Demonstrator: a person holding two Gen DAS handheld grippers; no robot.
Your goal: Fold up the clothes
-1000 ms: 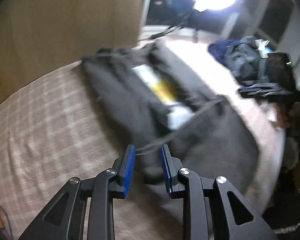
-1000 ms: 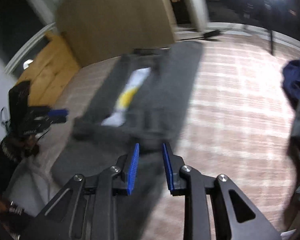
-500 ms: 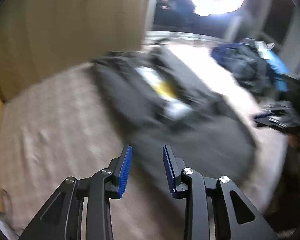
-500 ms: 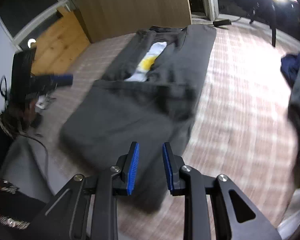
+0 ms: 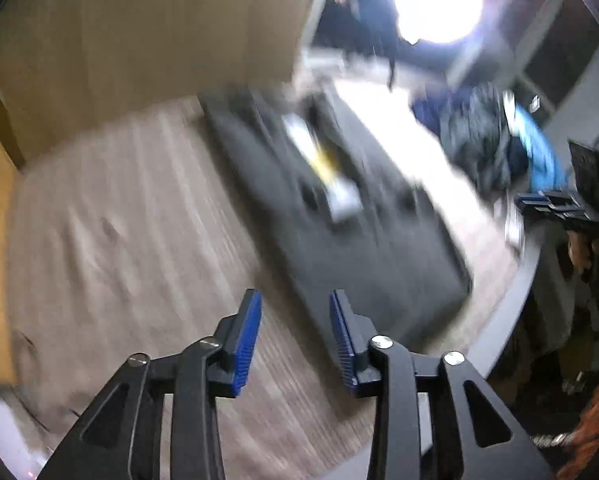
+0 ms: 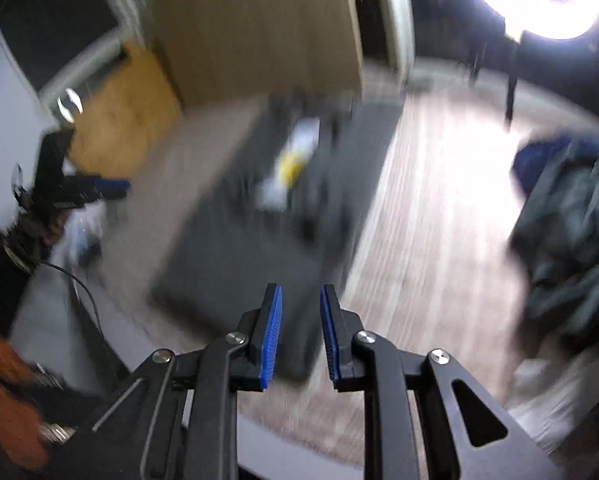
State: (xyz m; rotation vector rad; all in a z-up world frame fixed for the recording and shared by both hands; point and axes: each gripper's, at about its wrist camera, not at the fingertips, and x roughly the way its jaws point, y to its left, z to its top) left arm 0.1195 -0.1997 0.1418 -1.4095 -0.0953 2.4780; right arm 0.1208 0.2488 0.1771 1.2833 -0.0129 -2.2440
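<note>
Garment [image 5: 339, 232] lies flat lengthwise, running away from both tools.

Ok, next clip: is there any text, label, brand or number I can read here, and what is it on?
None can be read.
The dark garment has a white and yellow patch at its middle, perhaps a print or label, too blurred to read.
The other gripper, seen in the right wrist view, carries pale marks on its body, also too blurred to read.
</note>
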